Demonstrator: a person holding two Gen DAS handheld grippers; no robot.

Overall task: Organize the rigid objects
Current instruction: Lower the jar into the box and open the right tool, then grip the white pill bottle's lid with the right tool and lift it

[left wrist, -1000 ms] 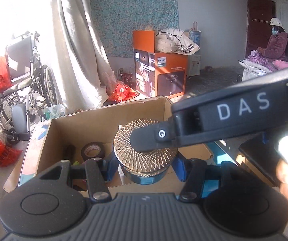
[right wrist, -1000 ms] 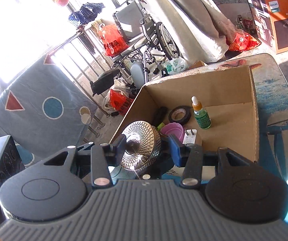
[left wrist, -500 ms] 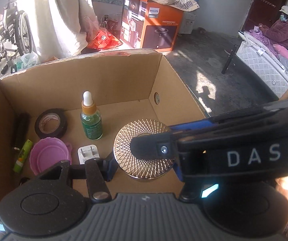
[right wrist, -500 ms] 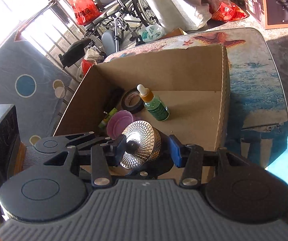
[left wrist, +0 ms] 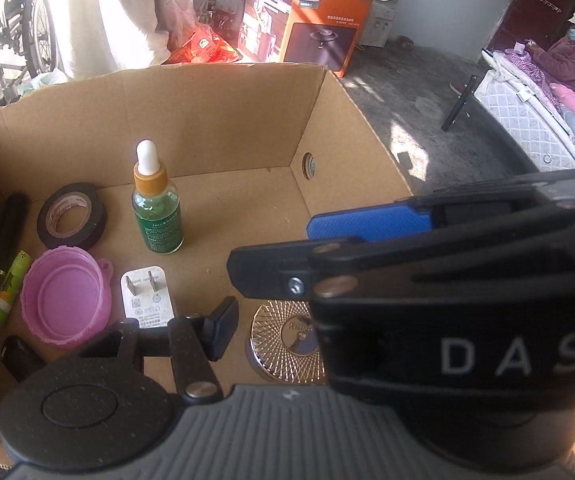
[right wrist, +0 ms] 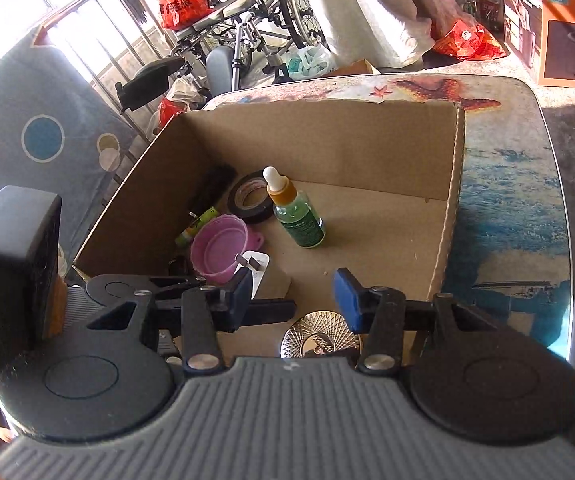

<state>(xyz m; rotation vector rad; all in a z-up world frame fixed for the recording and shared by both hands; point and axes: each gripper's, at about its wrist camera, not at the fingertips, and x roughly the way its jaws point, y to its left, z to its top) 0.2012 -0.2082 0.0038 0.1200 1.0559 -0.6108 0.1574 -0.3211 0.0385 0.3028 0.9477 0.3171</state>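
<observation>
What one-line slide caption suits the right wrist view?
Right gripper above gold-lidded jar in cardboard box, beside dropper bottle.

Both wrist cameras look steeply down, close above, into the same cardboard box (left wrist: 215, 120), the right from farther left.

Both tools angled down, jaws apart, empty: right tool (right wrist: 294, 294) across left tool (left wrist: 265, 320)

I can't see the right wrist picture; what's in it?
Open jaws of the right gripper hang over a cardboard box on a table, above a gold-patterned round tin. Farther in stand a green dropper bottle, black tape and a pink lid.
</observation>
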